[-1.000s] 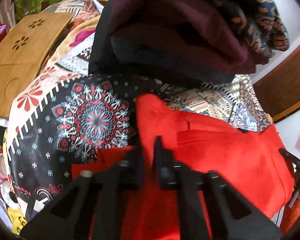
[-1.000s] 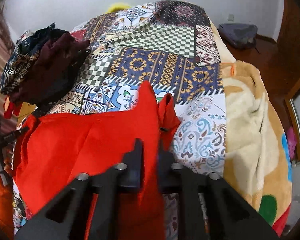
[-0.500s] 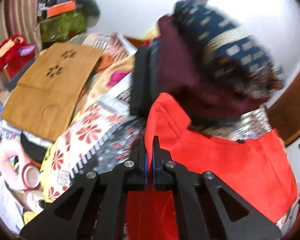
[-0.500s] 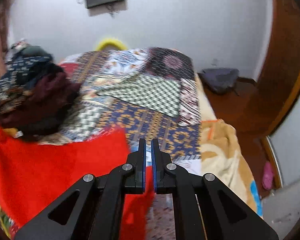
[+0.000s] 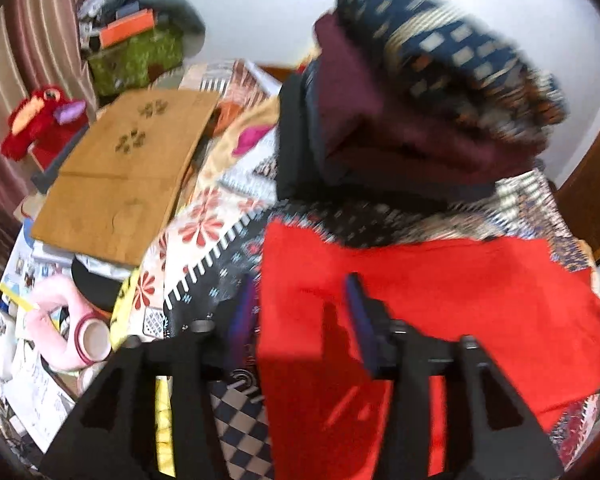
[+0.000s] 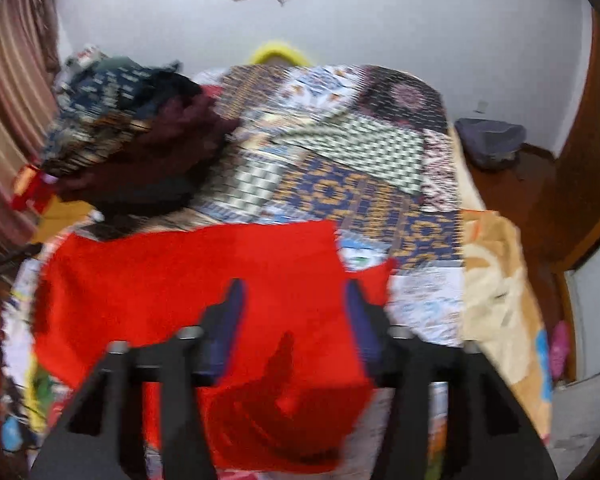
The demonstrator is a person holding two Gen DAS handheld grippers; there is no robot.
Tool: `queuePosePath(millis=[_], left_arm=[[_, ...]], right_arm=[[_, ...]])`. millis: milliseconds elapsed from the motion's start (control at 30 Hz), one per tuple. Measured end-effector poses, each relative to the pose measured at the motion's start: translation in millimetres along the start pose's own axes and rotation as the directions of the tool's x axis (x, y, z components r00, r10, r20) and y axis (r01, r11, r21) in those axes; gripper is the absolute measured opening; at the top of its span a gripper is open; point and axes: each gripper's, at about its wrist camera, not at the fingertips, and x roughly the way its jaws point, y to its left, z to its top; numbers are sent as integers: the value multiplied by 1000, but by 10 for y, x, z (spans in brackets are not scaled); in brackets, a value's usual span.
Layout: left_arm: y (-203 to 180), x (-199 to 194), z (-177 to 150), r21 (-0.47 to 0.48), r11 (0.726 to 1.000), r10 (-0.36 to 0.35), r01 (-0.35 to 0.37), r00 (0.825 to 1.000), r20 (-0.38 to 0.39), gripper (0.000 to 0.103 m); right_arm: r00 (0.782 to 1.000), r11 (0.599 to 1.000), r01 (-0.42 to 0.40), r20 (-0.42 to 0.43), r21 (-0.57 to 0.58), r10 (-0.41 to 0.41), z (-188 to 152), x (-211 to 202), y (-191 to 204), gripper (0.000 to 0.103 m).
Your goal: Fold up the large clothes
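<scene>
Now my left gripper (image 5: 300, 308) spread wide over the red garment (image 5: 440, 292), my right gripper (image 6: 294, 312) wide too, garment flat on the quilt (image 6: 360, 184), clothes pile (image 5: 400, 120) beyond

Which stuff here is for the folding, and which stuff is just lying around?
For the folding:
- red garment, spread flat on the patterned bedspread
- left gripper, open over it
- right gripper, open over it
- pile of clothes behind it

Just lying around:
- wooden board
- red plush toy
- pink neck pillow
- green box
</scene>
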Motion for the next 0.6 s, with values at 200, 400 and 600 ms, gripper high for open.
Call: queuePosePath(millis=[200,400,600], left_arm=[[-372,-174,-166,46,984,-169,171,985,-44,71],[-825,52,-725,131,957,-229,261,948,-219,75],[-797,51,-1173,198,968,-112,153,973,-202,92]], right_arm=[[989,994,-100,-111,-34,96,-237,230,385,70],[976,983,35,-206,-179,-72,-625,460,461,70],[983,972,97,-131,-215,-127,-803,204,292,70]])
